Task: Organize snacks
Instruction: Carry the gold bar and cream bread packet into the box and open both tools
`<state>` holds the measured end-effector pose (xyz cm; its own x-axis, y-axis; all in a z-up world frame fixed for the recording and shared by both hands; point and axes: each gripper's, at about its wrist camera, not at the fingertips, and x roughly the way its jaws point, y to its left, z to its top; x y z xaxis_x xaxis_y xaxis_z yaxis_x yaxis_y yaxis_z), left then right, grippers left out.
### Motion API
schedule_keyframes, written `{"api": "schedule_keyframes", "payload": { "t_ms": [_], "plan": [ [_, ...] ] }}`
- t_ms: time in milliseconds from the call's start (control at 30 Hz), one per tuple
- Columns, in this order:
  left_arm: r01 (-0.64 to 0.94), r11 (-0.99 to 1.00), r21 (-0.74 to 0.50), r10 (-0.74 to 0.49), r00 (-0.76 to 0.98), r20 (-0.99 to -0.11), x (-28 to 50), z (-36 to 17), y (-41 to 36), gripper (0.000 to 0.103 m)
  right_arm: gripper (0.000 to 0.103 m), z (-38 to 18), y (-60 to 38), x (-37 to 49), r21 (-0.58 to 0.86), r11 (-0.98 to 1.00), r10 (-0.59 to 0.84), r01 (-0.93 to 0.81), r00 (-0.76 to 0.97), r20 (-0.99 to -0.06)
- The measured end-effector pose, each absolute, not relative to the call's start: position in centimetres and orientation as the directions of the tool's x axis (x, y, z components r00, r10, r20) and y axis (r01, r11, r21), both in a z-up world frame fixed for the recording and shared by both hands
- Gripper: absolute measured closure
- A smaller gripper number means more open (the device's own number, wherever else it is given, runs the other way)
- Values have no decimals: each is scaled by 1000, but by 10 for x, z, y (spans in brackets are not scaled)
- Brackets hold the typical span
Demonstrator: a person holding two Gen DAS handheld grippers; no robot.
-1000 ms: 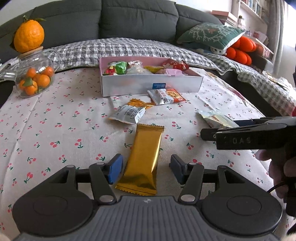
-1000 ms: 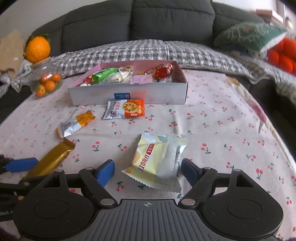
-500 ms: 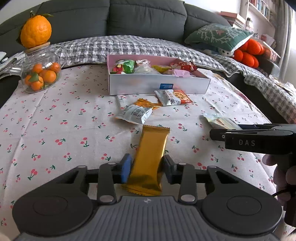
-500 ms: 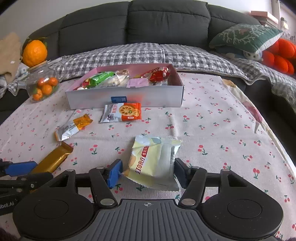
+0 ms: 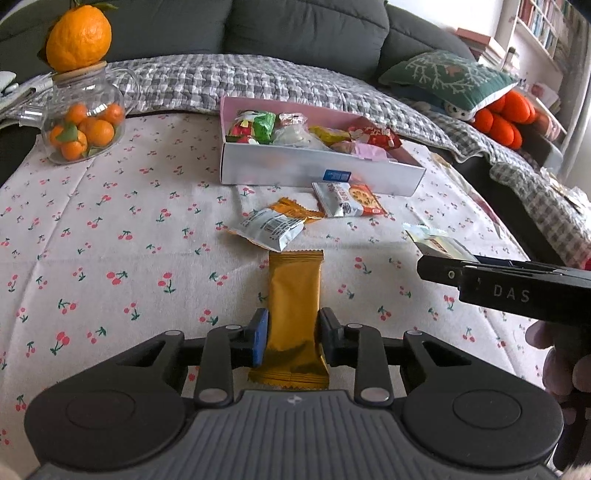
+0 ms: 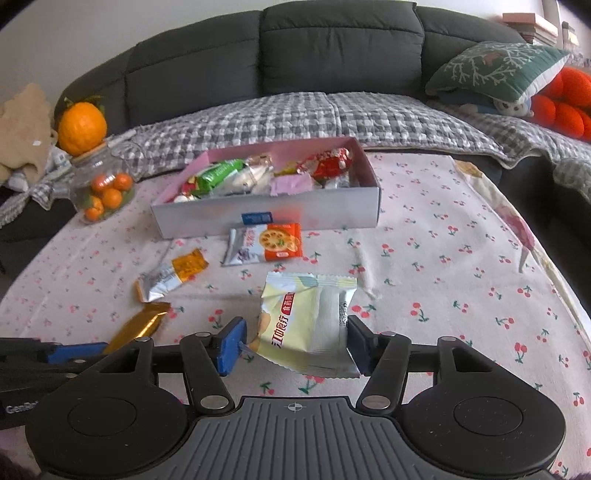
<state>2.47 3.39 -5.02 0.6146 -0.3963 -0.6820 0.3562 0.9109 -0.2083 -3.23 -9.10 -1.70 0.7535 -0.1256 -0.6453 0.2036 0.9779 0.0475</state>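
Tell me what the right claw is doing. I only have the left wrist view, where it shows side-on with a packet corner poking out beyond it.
Observer: The right claw has just been closing its jaws, and a pale yellow packet sits between them. Both pads meet its edges.
Operator: What sort of packet is it?
Observer: It is a sealed pouch that is yellow on its left half and silvery-white on its right. A red label sits on the yellow part.

Glass jar point(image 5: 83, 122) of small oranges, big orange point(image 5: 78, 35) on top
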Motion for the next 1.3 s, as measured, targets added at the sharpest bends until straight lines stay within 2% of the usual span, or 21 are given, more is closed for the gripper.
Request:
{"api": "schedule_keyframes", "payload": {
  "t_ms": [567, 1133, 1300],
  "plan": [
    [336, 911, -238, -408, 654, -638, 56, -9, 21, 76, 45, 22, -83, -2, 92, 981, -77, 171, 779, -622],
    [296, 906, -302, -423, 641, -641, 99, 12, 20, 76, 45, 49, -100, 45, 287, 936, 27, 205, 768, -639],
    [308, 903, -299, -429, 660, -617, 119, 9, 19, 76, 45, 51, -110, 67, 328, 921, 51, 212, 769, -638]
  ]
}}
